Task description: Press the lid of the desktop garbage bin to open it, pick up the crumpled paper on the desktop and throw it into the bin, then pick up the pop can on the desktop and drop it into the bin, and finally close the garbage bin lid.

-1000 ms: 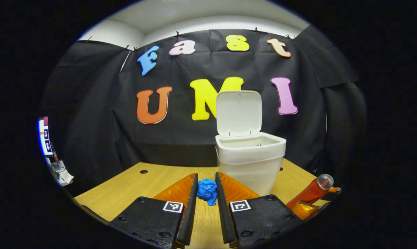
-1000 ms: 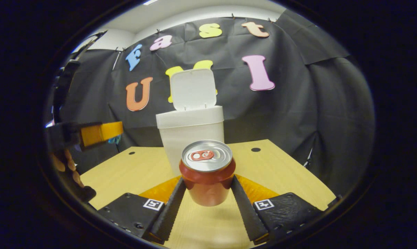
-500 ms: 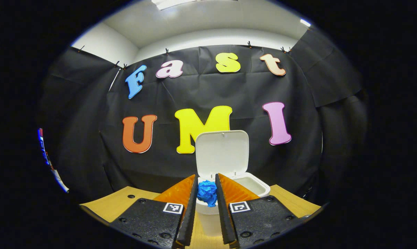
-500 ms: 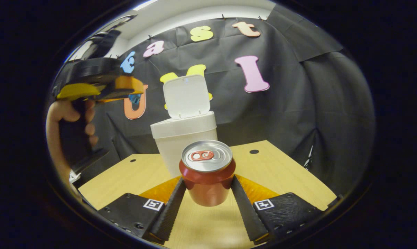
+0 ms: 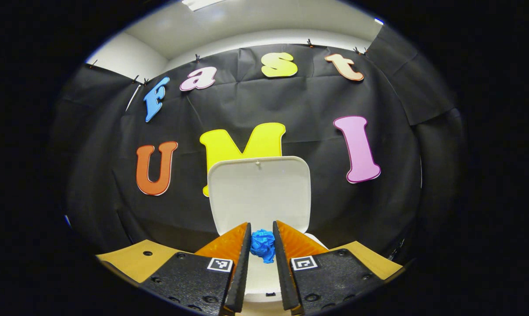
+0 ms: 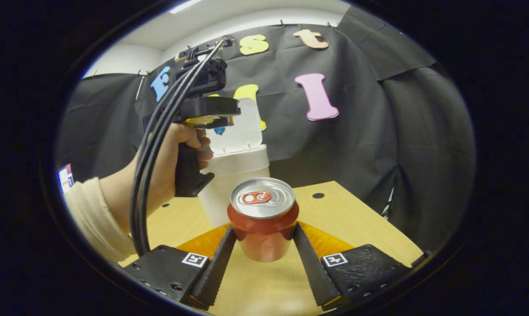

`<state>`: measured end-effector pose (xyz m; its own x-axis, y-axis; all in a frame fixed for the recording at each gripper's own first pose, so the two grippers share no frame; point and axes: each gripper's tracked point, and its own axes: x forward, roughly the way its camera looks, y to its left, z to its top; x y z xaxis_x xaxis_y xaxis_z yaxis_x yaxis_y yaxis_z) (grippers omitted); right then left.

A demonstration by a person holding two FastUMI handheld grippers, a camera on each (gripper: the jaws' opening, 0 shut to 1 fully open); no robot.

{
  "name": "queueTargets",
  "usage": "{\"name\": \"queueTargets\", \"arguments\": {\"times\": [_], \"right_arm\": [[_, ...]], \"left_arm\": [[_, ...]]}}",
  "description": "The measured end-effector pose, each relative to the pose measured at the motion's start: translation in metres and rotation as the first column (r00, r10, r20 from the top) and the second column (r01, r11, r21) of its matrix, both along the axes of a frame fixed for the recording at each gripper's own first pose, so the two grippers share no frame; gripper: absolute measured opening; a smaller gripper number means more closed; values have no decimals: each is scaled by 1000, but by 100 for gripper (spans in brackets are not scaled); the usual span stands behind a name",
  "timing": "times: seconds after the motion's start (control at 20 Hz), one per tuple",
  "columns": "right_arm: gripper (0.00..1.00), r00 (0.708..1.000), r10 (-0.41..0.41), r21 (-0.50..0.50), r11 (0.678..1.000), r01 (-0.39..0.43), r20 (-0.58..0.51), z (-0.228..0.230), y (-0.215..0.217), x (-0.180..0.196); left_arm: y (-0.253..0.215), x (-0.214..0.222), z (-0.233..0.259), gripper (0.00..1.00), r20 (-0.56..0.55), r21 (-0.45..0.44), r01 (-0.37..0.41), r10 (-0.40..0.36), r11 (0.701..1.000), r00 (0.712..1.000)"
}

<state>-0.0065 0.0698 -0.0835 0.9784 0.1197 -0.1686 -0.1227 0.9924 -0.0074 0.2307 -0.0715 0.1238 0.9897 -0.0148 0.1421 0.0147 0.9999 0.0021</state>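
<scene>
- Above the white plastic bin (image 6: pixel 234 175), lid (image 5: pixel 259 193) upright, my left gripper (image 5: pixel 261 245) pinches the blue crumpled paper (image 5: pixel 263 245).
- Over the wooden desktop (image 6: pixel 334 215), my right gripper (image 6: pixel 264 241) clamps the red pop can (image 6: pixel 263 219).

In the left gripper view the left gripper (image 5: pixel 261 245) has its two fingers drawn close, both pressing on a small blue paper ball (image 5: pixel 263 245); in the right gripper view this gripper is raised (well above the tabletop), held level by a hand (image 6: pixel 170 162) wrapped around its grip, with a pale sleeve (image 6: pixel 91 217) behind the wrist; the right gripper (image 6: pixel 263 237) is lower, its fingers clamping a can (image 6: pixel 263 218) from both sides.
</scene>
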Motion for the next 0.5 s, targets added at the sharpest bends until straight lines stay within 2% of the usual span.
{"name": "queueTargets", "arguments": {"times": [0.15, 0.3, 0.5], "right_arm": [[80, 1000, -8, 26, 1000, 8, 1, 5, -7, 1], [80, 1000, -2, 20, 1000, 2, 0, 5, -5, 3], [80, 1000, 4, 11, 1000, -4, 2, 7, -4, 0]], "left_arm": [[-2, 2, 3, 34, -1, 34, -2, 2, 999, 1000], [-6, 2, 3, 34, 0, 19, 8, -8, 1000, 1000], [-20, 3, 0, 41, -9, 16, 45, -45, 999, 999]]}}
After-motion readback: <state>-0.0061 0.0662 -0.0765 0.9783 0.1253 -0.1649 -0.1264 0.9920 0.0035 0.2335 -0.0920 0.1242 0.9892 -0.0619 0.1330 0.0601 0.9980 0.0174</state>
